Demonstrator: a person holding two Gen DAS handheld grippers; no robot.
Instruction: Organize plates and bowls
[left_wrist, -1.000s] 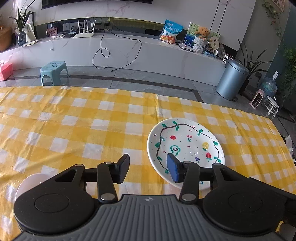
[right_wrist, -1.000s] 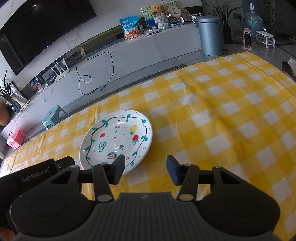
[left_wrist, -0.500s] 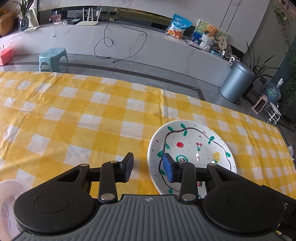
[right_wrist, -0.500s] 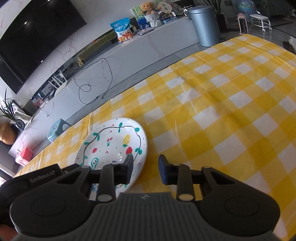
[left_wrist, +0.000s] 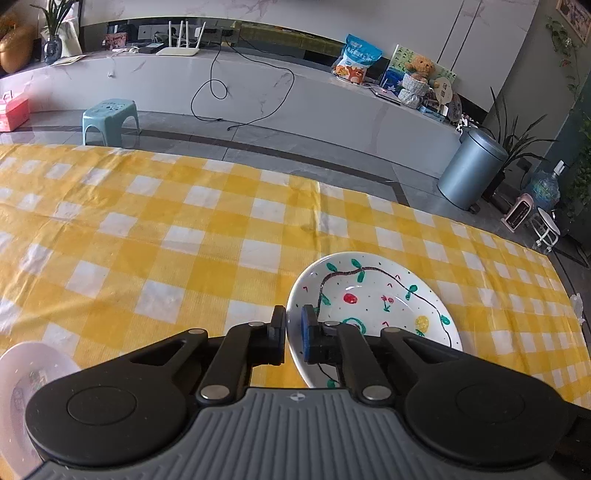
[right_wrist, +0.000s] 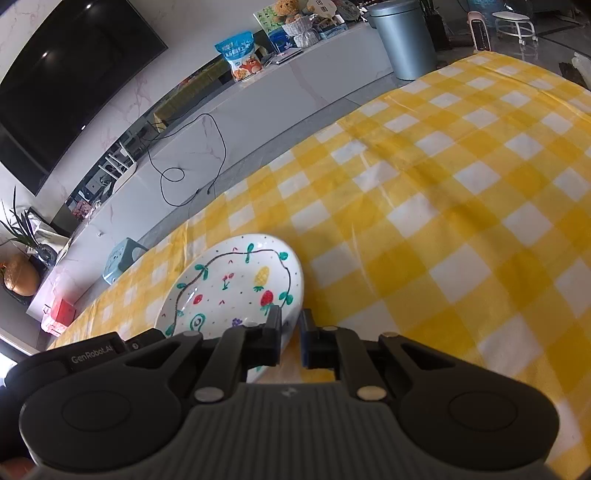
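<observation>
Both pairs of jaws are closing on opposite edges of the same thing: my left gripper (left_wrist: 293, 334) has the rim between its pads on the plate's left side, and my right gripper (right_wrist: 290, 338) pinches the rim on the right side. Held object: round white ceramic plate with hand-painted fruit and a dark vine line (left_wrist: 373, 299), seen again from the right wrist (right_wrist: 236, 288). It sits on the yellow-and-white checked tablecloth (left_wrist: 166, 236), toward the right end of the table, and looks slightly tipped between the two grips, though I cannot tell whether it has left the cloth. Handling, as I judge it: stiff, glazed and therefore slippery, breakable if dropped, moderately heavy for a thin edge hold. The raised rim is the only sensible purchase, taken at two opposite points so the weight balances. A second pale round dish (left_wrist: 22, 384) lies at the lower left, apart from the plate
</observation>
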